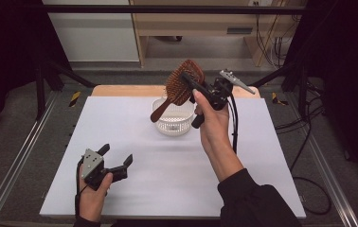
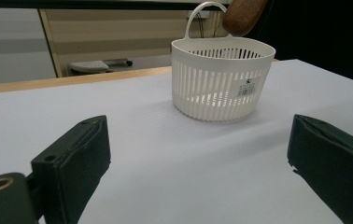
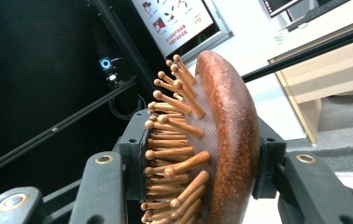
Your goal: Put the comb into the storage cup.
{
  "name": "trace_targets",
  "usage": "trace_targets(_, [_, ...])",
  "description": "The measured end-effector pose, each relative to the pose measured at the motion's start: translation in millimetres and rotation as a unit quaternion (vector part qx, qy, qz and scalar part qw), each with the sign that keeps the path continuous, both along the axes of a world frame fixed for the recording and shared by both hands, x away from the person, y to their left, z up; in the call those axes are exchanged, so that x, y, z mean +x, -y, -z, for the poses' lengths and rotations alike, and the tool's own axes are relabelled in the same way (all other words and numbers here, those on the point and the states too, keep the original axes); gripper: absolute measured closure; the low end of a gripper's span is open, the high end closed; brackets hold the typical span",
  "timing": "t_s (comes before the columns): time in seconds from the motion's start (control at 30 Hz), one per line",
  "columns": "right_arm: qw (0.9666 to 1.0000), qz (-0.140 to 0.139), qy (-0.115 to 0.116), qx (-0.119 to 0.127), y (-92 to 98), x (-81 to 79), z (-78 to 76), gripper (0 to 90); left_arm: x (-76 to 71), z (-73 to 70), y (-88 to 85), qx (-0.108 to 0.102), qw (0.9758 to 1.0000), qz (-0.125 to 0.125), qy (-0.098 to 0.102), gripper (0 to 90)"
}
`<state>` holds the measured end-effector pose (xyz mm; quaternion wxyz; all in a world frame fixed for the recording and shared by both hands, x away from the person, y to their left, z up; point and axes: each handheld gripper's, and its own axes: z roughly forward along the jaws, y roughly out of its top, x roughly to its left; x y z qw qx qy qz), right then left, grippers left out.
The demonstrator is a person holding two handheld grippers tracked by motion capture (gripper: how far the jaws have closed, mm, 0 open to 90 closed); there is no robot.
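Note:
A wooden hairbrush [image 1: 179,87] with peg bristles hangs in the air over the white slatted basket [image 1: 172,122], its handle slanting down-left toward the basket's rim. My right gripper [image 1: 190,81] is shut on the brush's head; in the right gripper view the two jaws clamp the hairbrush [image 3: 226,140] from the bristle side and the back. The handle's end [image 2: 242,16] shows above the basket [image 2: 219,79] in the left gripper view. My left gripper [image 1: 117,154] rests low at the near left of the white table [image 1: 262,156], open, with nothing between its jaws [image 2: 202,158].
A wooden strip [image 1: 120,90] runs along the table's far edge. Metal frame rails [image 1: 16,161] flank both sides, and black cables [image 1: 309,142] lie on the floor at the right. A light cabinet [image 1: 191,23] stands beyond the table.

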<state>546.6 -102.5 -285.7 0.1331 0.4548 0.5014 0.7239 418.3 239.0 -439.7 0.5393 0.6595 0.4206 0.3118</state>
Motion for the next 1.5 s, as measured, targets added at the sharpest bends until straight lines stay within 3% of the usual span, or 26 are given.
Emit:
trace_targets(0.47, [0.9995, 0.028, -0.005, 0.011, 15.8, 11.6, 2.6, 51.0, 0.9, 0.7, -4.7, 0.004, 0.9999, -0.015, 0.007, 4.5])
trace_targets(0.6, [0.9996, 0.024, 0.0, 0.018, 18.8, 14.0, 4.0, 50.9, 0.4, 0.6, -5.1, 0.004, 0.9998, -0.016, 0.009, 4.5])
trace_targets(1.17, [0.9985, 0.055, 0.008, 0.002, 26.1, 27.8, 12.4, 50.7, 0.4, 0.8, -7.5, 0.003, 0.9997, -0.02, 0.015, 4.3])
trace_targets(1.5, [0.998, 0.062, 0.011, 0.006, 30.5, 33.1, 16.3, 50.7, -0.5, 0.1, -7.8, 0.001, 0.9995, -0.019, 0.023, 4.2])
